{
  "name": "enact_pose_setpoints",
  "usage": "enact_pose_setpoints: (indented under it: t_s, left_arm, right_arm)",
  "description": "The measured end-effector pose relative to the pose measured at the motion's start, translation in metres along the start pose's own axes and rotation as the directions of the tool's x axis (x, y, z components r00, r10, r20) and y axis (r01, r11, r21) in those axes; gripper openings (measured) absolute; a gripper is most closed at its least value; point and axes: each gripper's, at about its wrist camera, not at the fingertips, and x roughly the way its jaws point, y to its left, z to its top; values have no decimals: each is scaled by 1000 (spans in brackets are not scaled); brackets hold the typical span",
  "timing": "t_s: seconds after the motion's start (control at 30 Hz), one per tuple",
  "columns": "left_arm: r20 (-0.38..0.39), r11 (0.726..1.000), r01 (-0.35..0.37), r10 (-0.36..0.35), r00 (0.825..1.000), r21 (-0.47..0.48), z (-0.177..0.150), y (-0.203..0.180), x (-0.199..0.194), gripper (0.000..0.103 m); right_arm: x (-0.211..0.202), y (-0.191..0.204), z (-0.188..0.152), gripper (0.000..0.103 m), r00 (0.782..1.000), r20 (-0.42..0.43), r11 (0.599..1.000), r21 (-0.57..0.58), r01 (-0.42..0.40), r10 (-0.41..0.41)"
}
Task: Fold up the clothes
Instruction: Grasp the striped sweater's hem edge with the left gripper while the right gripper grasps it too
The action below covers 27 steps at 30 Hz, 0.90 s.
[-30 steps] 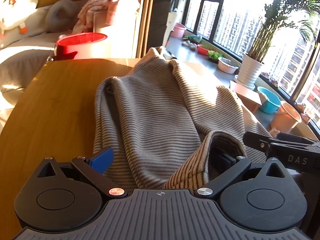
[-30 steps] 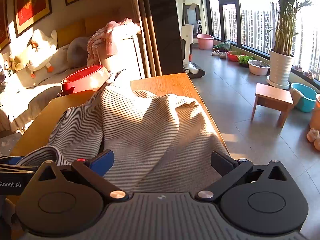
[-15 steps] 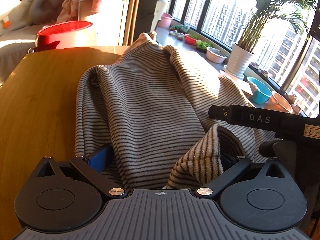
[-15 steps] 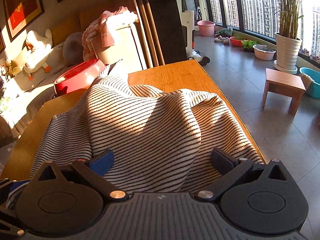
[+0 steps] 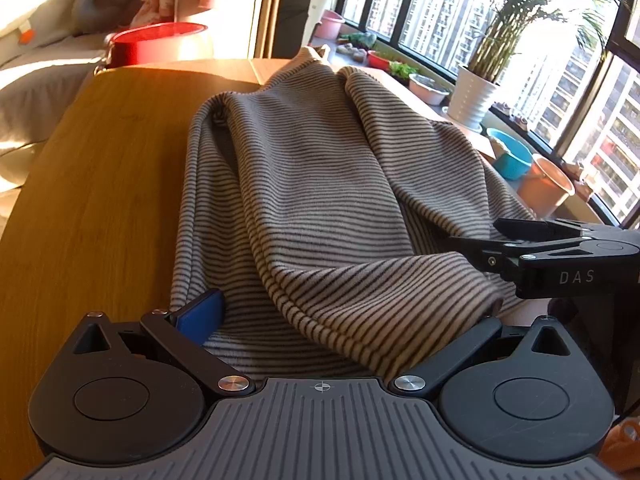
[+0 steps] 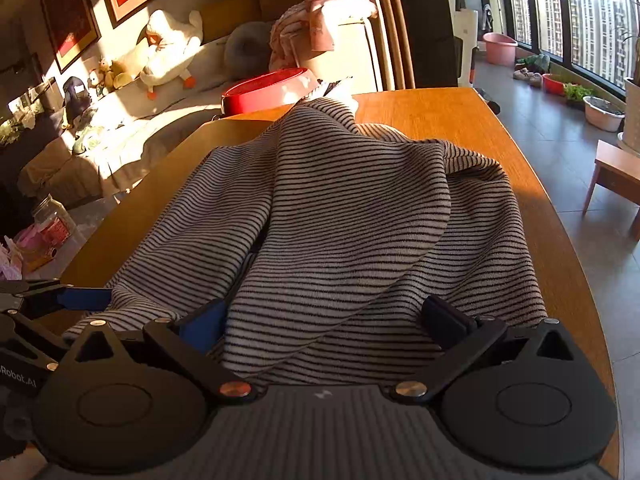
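1. Striped knit cloth, beige with thin dark lines, makes up the garment [image 5: 320, 184] [image 6: 360, 216]; it lies bunched in soft folds on the oval wooden table [image 5: 100, 184] [image 6: 520, 152], reaching from the near edge toward 12 o'clock.
2. The left gripper [image 5: 340, 320] sits at the garment's near hem with its jaws spread wide; fabric drapes over and between the fingers, the blue-padded finger [image 5: 200, 314] showing at 9 o'clock, the other finger hidden under a fold.
3. The right gripper [image 6: 332, 320] also stands spread, its blue pad [image 6: 206, 320] and black pad [image 6: 446, 320] pressing against cloth that fills the gap.
4. In the left wrist view the right gripper [image 5: 560, 256] enters at 3 o'clock, touching the garment's edge.
5. A red round basin [image 5: 160, 42] [image 6: 268, 90] stands beyond the table at 11 o'clock.
6. A white potted plant [image 5: 476, 96] stands by the window at 2 o'clock.
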Motion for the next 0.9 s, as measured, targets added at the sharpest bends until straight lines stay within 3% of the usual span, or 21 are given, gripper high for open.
enact_pose_setpoints:
  t_s: [0.1, 0.2, 0.47, 0.53, 0.6, 0.67, 0.73, 0.9]
  left_arm:
    - [-19, 1000, 9, -9, 1000, 18, -8, -1, -10, 103]
    - [12, 1000, 12, -12, 1000, -15, -5, 6, -16, 103]
    - [159, 999, -37, 37, 987, -4, 24, -3, -15, 103]
    - [185, 999, -50, 48, 982, 3, 32, -6, -7, 103]
    - [215, 997, -76, 70, 974, 17, 41, -10, 1, 102]
    - [239, 993, -109, 97, 966, 37, 48, -14, 10, 100]
    - [249, 988, -144, 125, 960, 58, 55, -17, 22, 97]
    - [170, 994, -101, 92, 981, 42, 54, -12, 43, 81]
  right_arm:
    - [-8, 8, -4, 103, 1000, -28, 999, -51, 4, -5]
    - [-13, 9, 2, 103, 1000, -25, 999, -53, 15, -16]
    - [-22, 8, 42, 103, 981, 169, 991, -78, 110, -96]
    - [-16, 6, 53, 96, 974, 198, 988, -89, 126, -107]
    - [-7, 4, 64, 81, 971, 213, 985, -105, 134, -109]
    - [8, 1, 73, 75, 972, 202, 984, -109, 141, -117]
    - [25, 0, 79, 75, 976, 181, 985, -96, 140, -121]
    - [62, -4, 68, 75, 992, 87, 993, -71, 99, -92]
